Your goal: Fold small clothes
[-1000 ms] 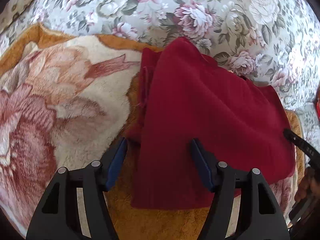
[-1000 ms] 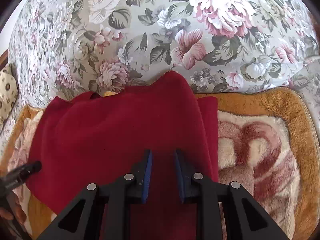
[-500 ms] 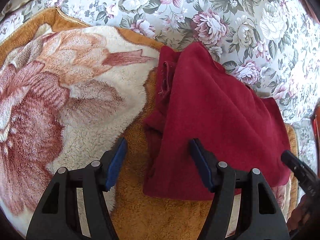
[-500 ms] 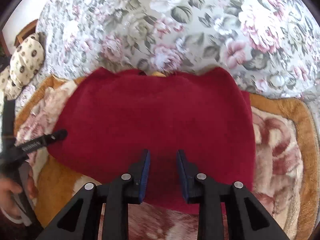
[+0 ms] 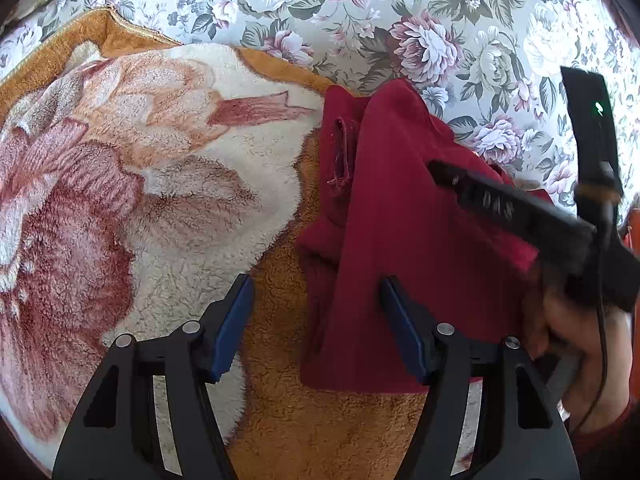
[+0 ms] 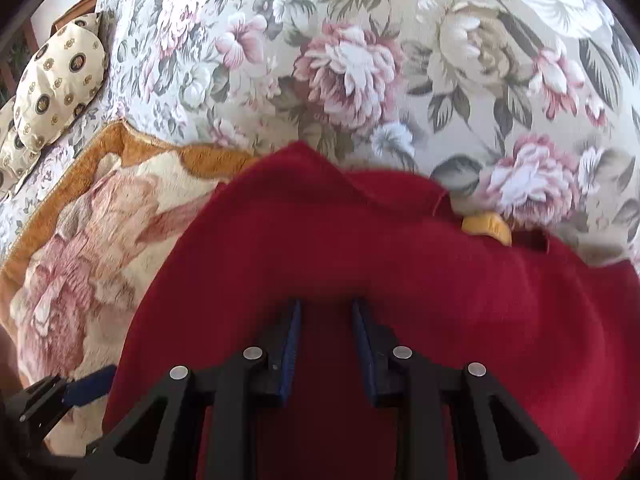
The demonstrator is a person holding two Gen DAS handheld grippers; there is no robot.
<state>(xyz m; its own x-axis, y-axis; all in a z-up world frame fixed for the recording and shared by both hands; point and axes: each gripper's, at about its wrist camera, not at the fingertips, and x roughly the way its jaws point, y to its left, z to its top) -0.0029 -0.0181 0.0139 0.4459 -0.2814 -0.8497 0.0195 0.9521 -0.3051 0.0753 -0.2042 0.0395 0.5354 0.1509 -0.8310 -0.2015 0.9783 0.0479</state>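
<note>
A dark red cloth (image 5: 400, 220) lies folded on a fluffy blanket (image 5: 140, 200), its far corner reaching the floral cover. My left gripper (image 5: 316, 284) stands open above the cloth's near left edge, one pad over the blanket and the other over the cloth. From the right, a blurred finger (image 5: 480, 196) of my right gripper reaches over the cloth, held by a hand (image 5: 572, 328). In the right wrist view the right gripper (image 6: 324, 308) hovers over the red cloth (image 6: 320, 240) with a narrow gap between its pads and nothing pinched.
The blanket (image 6: 80, 240) has an orange border and a red flower print. A floral cover (image 6: 360, 60) rises behind it. A patterned cushion (image 6: 60, 72) sits at the far left. A small yellow piece (image 6: 486, 228) shows at the cloth's far edge.
My right gripper has swept leftward over the cloth and rolled, coming well into the left wrist view. The left gripper has stayed where it was, still open.
</note>
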